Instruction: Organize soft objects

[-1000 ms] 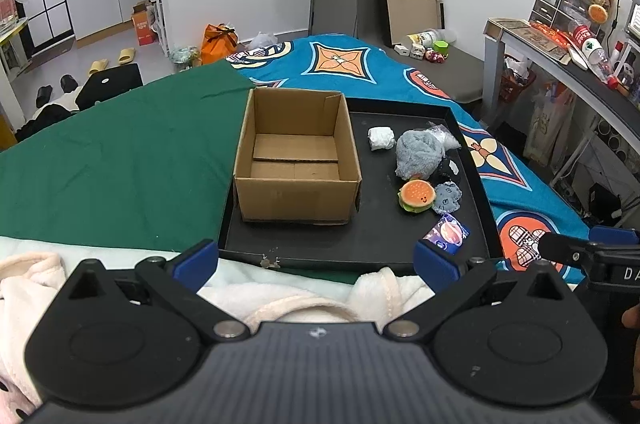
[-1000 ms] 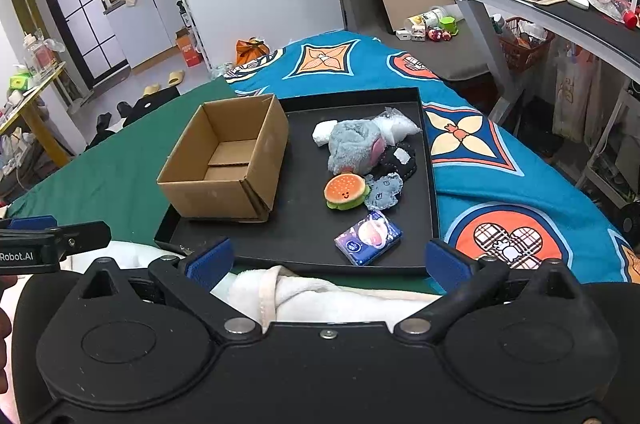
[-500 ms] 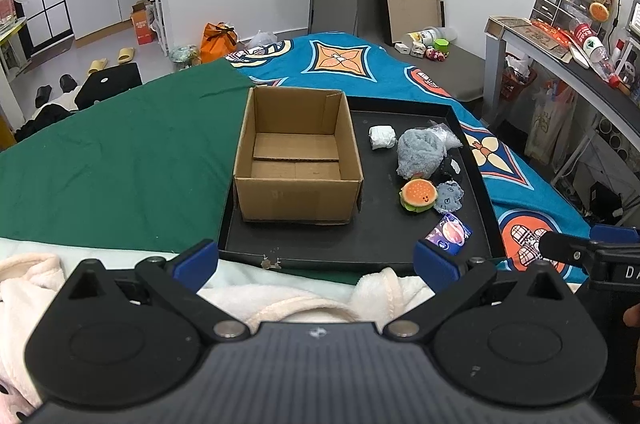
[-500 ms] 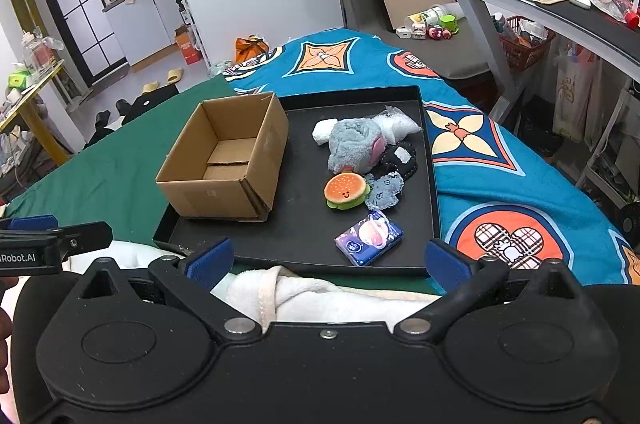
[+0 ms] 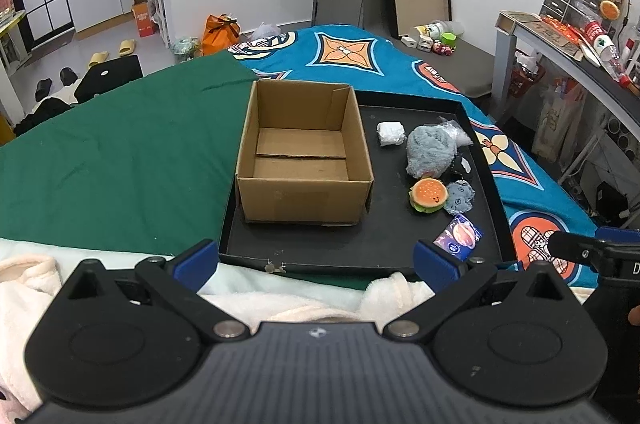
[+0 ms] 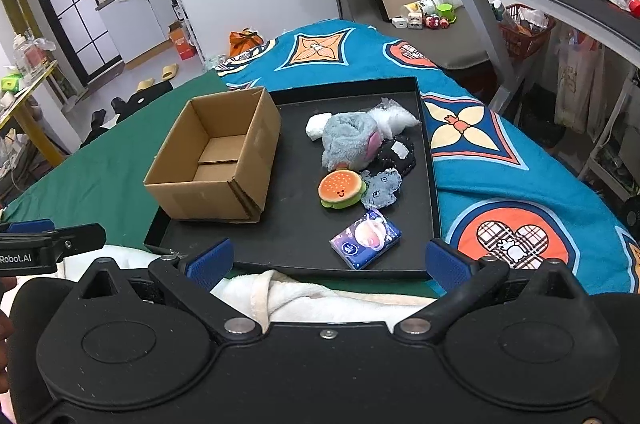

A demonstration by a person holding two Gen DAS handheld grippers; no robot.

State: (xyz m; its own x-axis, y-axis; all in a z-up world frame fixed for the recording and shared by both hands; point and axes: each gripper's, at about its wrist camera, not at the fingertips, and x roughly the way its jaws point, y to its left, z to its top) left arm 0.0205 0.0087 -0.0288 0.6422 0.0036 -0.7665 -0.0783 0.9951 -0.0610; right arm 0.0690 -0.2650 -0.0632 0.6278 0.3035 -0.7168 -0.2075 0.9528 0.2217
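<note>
Green cloth (image 5: 120, 163) is covering the left side of a bed, and a blue patterned blanket (image 6: 500, 159) is covering the right, with a black tray (image 5: 392, 252) lying across the two. On the tray's left half a cardboard box (image 5: 304, 201) is standing upright with its top open and nothing showing inside. Right of the box, apart from it, the soft things are sitting in a loose cluster: a small white bundle (image 5: 390, 133) at the back, a grey fluffy toy (image 6: 348, 139) touching a clear plastic bag (image 6: 394, 119), a dark pouch (image 6: 394, 157) just beside the toy, a burger-shaped plush (image 6: 340, 188) touching a grey fabric patch (image 6: 382, 187), and nearest the tray's front edge a purple tissue pack (image 6: 366, 238).

Both grippers are hovering short of the tray, over a white fleece robe (image 6: 320, 298). The left gripper (image 5: 316, 258) is holding its blue-tipped fingers spread wide with nothing between them. The right gripper (image 6: 326, 262) is doing likewise, its fingers wide apart and gripping nothing.
</note>
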